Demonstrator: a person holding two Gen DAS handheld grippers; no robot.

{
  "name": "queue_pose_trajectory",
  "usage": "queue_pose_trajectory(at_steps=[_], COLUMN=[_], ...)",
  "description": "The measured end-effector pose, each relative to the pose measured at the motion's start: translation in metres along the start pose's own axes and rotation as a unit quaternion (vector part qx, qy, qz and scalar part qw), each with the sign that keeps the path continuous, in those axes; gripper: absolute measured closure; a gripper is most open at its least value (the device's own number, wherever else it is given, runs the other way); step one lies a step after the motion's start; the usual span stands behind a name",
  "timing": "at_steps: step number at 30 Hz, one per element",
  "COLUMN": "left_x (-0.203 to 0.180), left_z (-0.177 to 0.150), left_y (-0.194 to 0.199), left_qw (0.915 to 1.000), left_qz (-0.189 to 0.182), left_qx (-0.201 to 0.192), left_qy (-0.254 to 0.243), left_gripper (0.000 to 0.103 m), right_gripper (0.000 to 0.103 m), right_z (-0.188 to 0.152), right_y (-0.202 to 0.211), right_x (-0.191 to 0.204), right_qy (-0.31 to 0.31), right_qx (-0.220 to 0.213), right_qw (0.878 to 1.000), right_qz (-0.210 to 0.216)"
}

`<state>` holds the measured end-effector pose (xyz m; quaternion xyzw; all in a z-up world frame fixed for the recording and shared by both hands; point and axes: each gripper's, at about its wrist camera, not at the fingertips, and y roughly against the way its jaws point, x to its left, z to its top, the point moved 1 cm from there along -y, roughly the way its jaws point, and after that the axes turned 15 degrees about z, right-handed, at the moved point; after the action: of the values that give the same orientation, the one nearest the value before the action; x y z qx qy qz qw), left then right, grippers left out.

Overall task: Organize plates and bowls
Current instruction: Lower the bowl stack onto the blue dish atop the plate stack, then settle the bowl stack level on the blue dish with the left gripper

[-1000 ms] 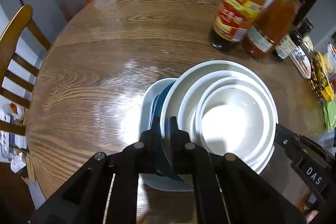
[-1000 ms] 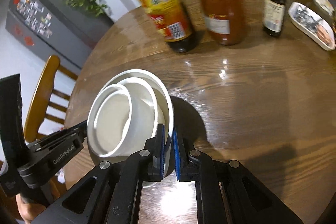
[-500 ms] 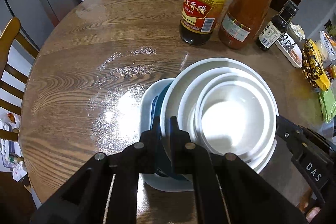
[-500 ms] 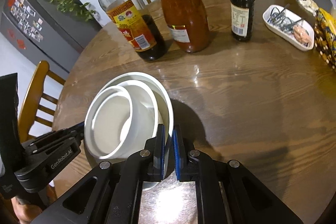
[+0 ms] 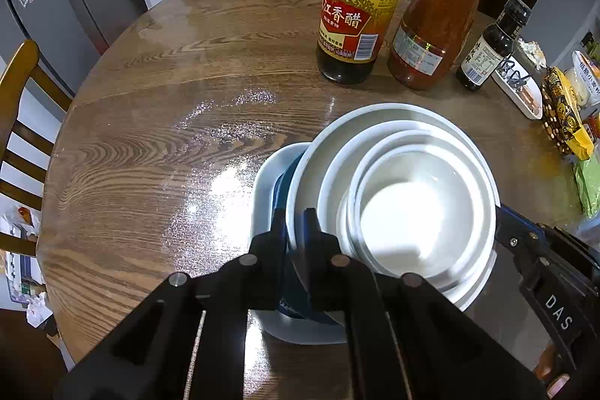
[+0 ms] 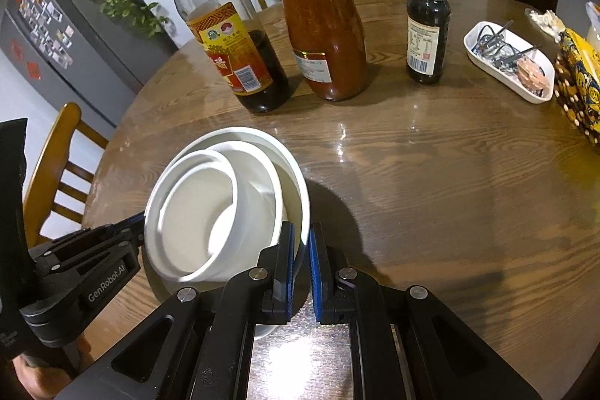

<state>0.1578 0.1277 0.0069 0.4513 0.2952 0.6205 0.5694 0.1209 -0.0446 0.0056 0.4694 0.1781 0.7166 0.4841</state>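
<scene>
My left gripper (image 5: 294, 227) is pinched tight on the near-left rim of the largest white bowl (image 5: 330, 152), one finger inside the wall and one outside, and my right gripper (image 6: 300, 250) is clamped the same way on the opposite rim of that bowl, its blue pads (image 6: 314, 261) nearly meeting with only the thin wall between them. Nested inside the big bowl sit a medium white bowl (image 5: 337, 182) and, within that, a small white bowl (image 5: 416, 208) (possibly more than one, as the rims crowd together and I cannot count them surely). Under the bowls, seen from my left camera, a dark blue plate (image 5: 281, 190) peeks out, lying on a pale rounded-square plate (image 5: 266, 175) that rests on the round wooden table (image 5: 157, 145). Whether the big bowl touches the blue plate or hangs just above it I cannot tell. Beyond the stack stand a vinegar bottle (image 5: 356, 17) with a red and yellow label, a jar of red sauce (image 5: 438, 21) just beside it, and a small dark sauce bottle (image 5: 491, 47) further right. A white oblong dish (image 6: 510, 62) holding metal clips lies near the table's right edge, next to a yellow snack bag (image 6: 577, 81). Wooden chairs (image 5: 18, 107) ring the table.
</scene>
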Motion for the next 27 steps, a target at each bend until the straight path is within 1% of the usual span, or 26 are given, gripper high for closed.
queue_pose_trajectory(at_steps=[15,27], left_x=[-0.005,-0.0084], left_z=[-0.0004,0.0007], left_y=[0.0007,0.0016], left_qw=[0.9997,0.9994], left_qz=[0.023,0.032], left_qx=[-0.01,-0.008], left_qy=[-0.008,-0.006], left_gripper=[0.097,0.096], right_gripper=[0.092,0.092], right_z=[0.0005,0.0019], right_y=[0.0001,0.0001], right_x=[0.0021,0.0016], right_qy=[0.017,0.02], right_qx=[0.0,0.002], right_qw=[1.0,1.0], right_qz=[-0.007,-0.005])
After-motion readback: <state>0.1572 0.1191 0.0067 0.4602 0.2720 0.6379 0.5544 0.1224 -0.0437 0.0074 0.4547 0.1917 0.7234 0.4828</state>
